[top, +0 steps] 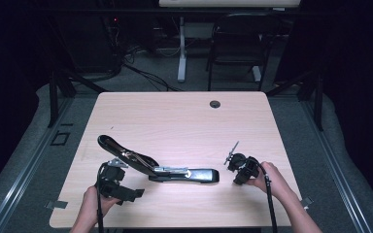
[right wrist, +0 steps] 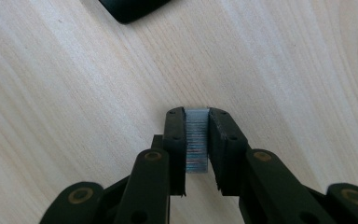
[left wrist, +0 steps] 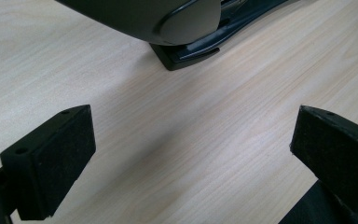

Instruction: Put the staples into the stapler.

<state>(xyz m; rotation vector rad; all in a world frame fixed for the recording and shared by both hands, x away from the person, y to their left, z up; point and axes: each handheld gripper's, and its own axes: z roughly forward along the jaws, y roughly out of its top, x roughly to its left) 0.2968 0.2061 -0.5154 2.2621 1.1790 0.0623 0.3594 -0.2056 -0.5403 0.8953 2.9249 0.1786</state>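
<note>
Staples [right wrist: 196, 140], a light, brittle glued strip at lower centre of the right gripper view, sit clenched across their flat sides in the right tool [right wrist: 196, 140], while the left tool [left wrist: 191, 154] gapes released near the opened stapler [top: 158, 167].

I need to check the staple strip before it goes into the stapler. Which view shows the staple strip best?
The right gripper view: the staple strip sits close up between the right gripper pads, its ribbing visible. In the high view, that gripper is small and the strip cannot be made out.
</note>
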